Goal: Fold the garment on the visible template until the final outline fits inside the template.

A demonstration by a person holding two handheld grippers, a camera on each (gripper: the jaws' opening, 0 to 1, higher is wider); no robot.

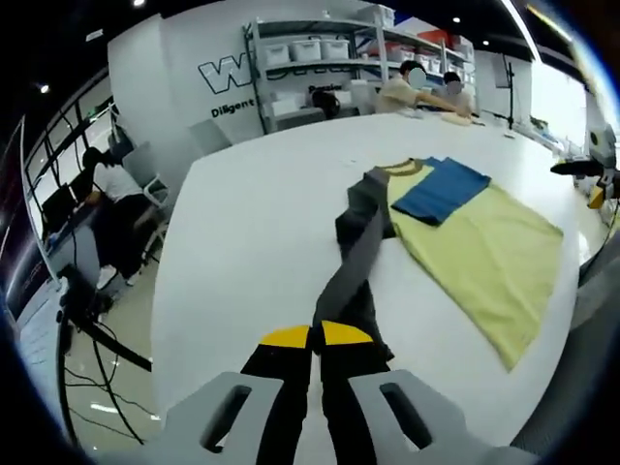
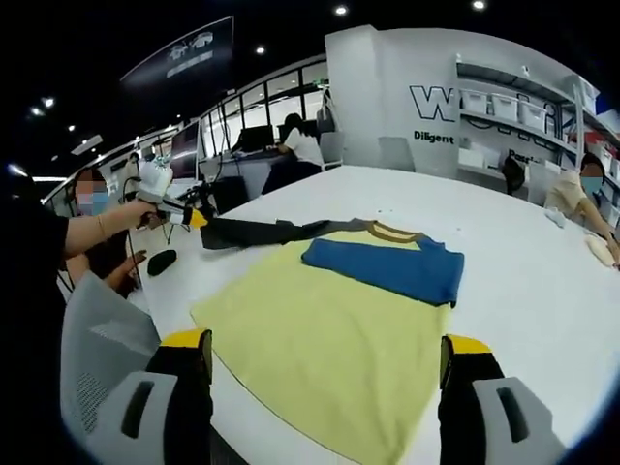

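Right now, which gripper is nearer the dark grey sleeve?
Left. The left gripper is shut on the dark grey sleeve, pulling it taut. The right gripper is open over the yellow shirt body.

A broad white smooth-surfaced worktop stretched across the room. Behind it stood a white wall bearing large outlined lettering, and beside that a grey metal shelving rack loaded with white storage bins. Small round ceiling spotlights shone from a dark ceiling. Glass partition panels with dark frames ran along one side, and people sat at desks near them. The floor was pale and glossy.
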